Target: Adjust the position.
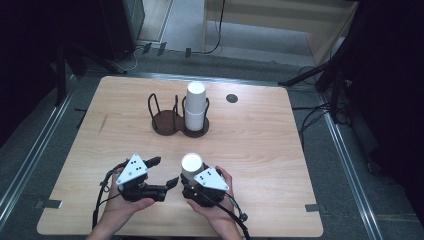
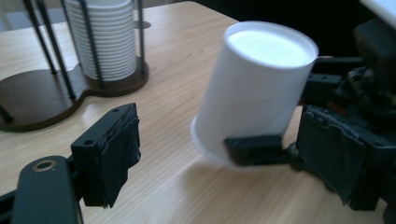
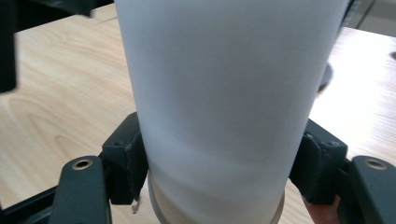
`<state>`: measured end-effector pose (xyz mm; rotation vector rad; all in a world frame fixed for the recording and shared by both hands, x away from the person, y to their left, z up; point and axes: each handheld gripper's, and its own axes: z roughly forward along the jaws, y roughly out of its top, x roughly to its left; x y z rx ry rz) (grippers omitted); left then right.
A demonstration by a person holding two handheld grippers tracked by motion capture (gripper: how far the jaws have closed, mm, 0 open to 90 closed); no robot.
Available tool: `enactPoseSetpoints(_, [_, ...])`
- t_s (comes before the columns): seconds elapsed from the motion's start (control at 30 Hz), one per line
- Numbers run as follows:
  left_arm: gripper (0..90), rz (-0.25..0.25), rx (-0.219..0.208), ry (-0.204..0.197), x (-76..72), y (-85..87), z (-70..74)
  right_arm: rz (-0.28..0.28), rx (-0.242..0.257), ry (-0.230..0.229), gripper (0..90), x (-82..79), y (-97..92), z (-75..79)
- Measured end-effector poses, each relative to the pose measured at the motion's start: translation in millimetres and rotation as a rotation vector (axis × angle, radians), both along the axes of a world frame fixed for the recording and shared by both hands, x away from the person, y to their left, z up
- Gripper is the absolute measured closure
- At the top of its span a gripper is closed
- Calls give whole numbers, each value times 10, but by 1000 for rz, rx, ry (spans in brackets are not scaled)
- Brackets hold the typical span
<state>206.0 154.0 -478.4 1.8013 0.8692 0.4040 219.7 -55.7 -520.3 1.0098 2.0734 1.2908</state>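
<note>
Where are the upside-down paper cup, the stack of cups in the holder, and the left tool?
upside-down paper cup (image 2: pixel 254 88), left gripper view, on its side wall.
stack of cups (image 1: pixel 195 106), high view, middle of the stack.
left tool (image 1: pixel 164 172), high view, midway between its fingertips.

Your two hands come in at the bottom centre of the high view, side by side and close together. Your left hand (image 1: pixel 125 202) holds the left gripper (image 1: pixel 166 172) pointing toward the right of the frame, its jaws standing apart with nothing pressed between them. Your right hand (image 1: pixel 215 212) holds the right gripper (image 1: pixel 189 176) just right of it, jaws clamped on a white cup (image 1: pixel 191 164) held upside down and tilted.
</note>
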Motion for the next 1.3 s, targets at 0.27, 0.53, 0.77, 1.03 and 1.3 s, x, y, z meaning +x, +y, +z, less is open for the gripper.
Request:
enactPoseSetpoints(0.27, [209,-34,13,-15,-49,-99,-19,61,-22,-16,300,-84,138,-33])
enactPoseSetpoints(0.53, [299,-52,11,-36,-74,-111,-18,130,-12,-38,297,-162,211,-9])
enactPoseSetpoints(0.77, [349,-66,25,-72,-103,-84,6,123,-9,-39,286,-158,195,-7])
enactPoseSetpoints(1.03, [361,-45,-42,-31,-78,-26,28,119,4,-56,287,-162,187,1])
enactPoseSetpoints(1.3, [305,-40,-23,-26,-78,-58,12,158,-15,-75,282,-218,254,-20])
